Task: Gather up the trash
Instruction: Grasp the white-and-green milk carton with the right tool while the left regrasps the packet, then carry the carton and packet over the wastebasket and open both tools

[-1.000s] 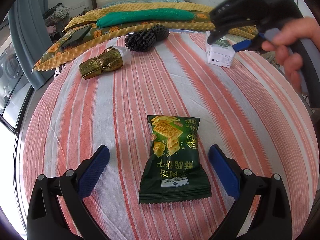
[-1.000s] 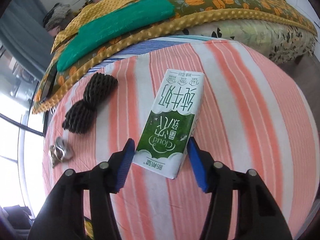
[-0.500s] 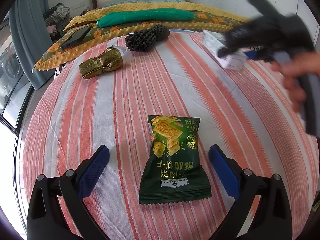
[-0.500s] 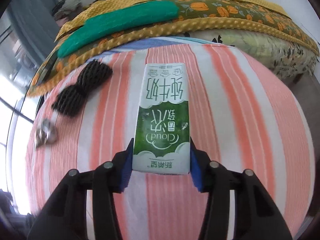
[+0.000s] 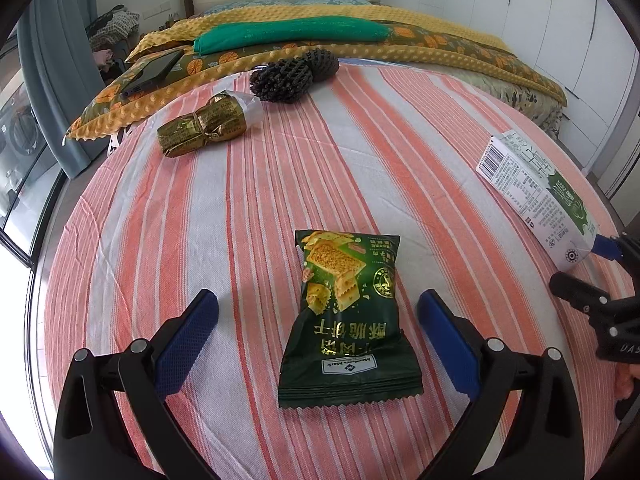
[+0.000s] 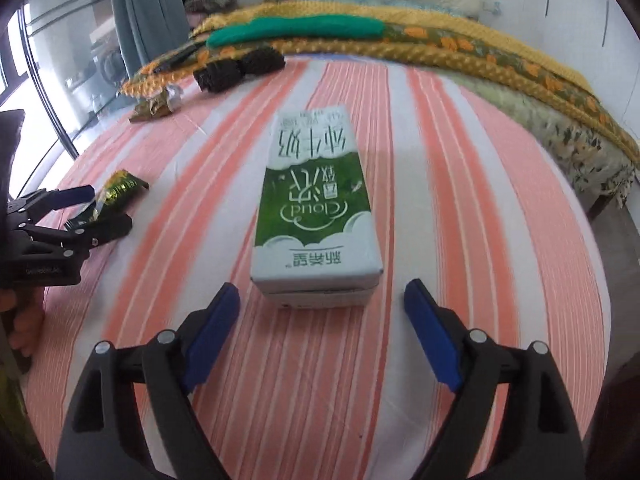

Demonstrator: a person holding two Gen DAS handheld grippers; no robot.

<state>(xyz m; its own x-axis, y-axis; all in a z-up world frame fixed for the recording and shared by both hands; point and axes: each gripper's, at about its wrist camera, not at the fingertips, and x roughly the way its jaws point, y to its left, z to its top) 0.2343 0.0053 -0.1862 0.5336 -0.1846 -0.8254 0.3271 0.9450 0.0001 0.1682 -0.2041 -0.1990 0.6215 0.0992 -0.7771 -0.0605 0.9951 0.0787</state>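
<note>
Left gripper [image 5: 318,326]: fingers spread wide, holding nothing, blue pads either side of the green snack packet [image 5: 347,322] without touching it. Packet lies flat on the striped cloth [image 5: 248,208] covering the bench, crimped end nearest. White label reads "Member's Mark", upside down; gold Chinese characters above it, cracker picture at the far end.

Right gripper [image 6: 322,330]: fingers spread wide, holding nothing. Milk carton [image 6: 316,204] lies flat just beyond the fingertips, near end close to the pads; contact cannot be told. Green and white face reads "Cloud", upside down, with Chinese characters.

Left wrist view only: carton's side panel [image 5: 532,196] at right, with barcode and fine print too small to read; a dark phone [image 5: 154,71] on the yellow blanket [image 5: 440,54] at far left. Right wrist view only: carton's top face, and the left gripper [image 6: 86,210] at left straddling the packet [image 6: 120,186].

Both views: gold foil wrapper [image 5: 204,128] far left on the cloth, black foam mesh [image 5: 294,74] at the far edge, green cloth [image 5: 292,32] on the bed behind.
</note>
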